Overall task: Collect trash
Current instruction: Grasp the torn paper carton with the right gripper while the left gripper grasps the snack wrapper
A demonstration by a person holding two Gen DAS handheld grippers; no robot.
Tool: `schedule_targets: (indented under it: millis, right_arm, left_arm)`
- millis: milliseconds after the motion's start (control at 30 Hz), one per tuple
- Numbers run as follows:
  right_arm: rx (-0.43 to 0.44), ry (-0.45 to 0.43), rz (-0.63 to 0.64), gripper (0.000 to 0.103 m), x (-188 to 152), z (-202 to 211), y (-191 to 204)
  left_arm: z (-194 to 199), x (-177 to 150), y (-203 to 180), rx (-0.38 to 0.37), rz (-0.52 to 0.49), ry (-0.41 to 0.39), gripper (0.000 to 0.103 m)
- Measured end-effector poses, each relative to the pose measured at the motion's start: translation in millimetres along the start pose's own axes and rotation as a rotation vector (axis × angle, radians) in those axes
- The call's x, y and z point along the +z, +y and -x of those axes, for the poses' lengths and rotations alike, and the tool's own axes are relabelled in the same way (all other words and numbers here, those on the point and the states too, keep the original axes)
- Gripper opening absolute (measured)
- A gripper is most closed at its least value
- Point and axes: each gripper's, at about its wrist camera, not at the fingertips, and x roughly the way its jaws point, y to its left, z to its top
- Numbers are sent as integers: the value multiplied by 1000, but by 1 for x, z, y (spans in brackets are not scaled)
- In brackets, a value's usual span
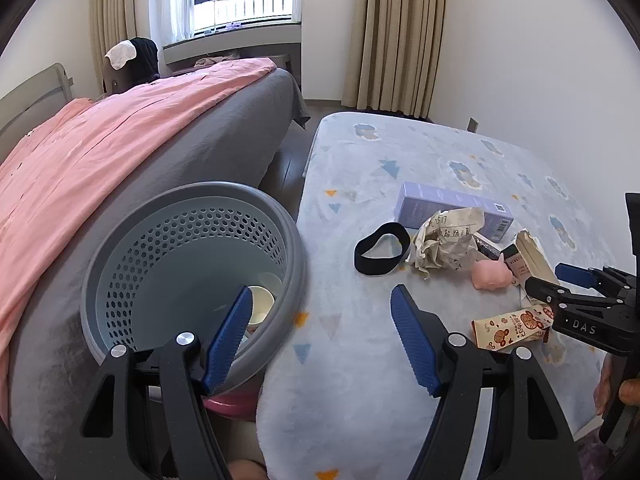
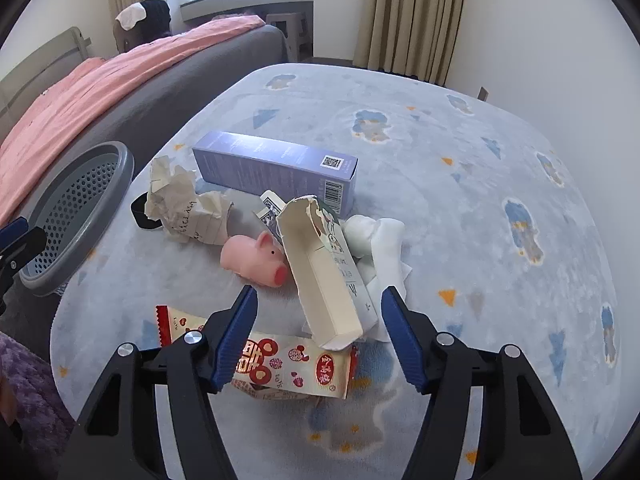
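Trash lies on a light blue blanket [image 2: 460,184]: a torn white carton [image 2: 320,280], a red and white snack wrapper [image 2: 288,364], crumpled paper [image 2: 180,208], white tissue [image 2: 384,248] and a purple box [image 2: 272,168]. My right gripper [image 2: 318,312] is open, and the near end of the carton stands between its fingers without touching the pads. My left gripper [image 1: 320,296] is open and holds nothing. It hangs over the blanket's edge beside a grey perforated bin [image 1: 192,264] that has a paper cup [image 1: 260,304] inside.
A pink pig toy [image 2: 256,258] and a black elastic band [image 1: 380,248] lie among the trash. A bed with a pink cover [image 1: 100,140] runs along the left, close behind the bin. Curtains [image 1: 396,32] and a window are at the back.
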Motion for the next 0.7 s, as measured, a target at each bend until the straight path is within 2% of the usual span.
schedule_targets:
  millis: [200,367,700]
  right_arm:
    - [-20,26,17,47,4,-13,4]
    - [-26,34,12,30,5,-18,3]
    - [9,-19,-56,29,2,5,-8]
  left_arm:
    - [0,-2,-8,-14,-25,0,69]
    - [2,-4,-17,-20,-63,-12,69]
    - [1,-12,-38,-79,-132,6,69]
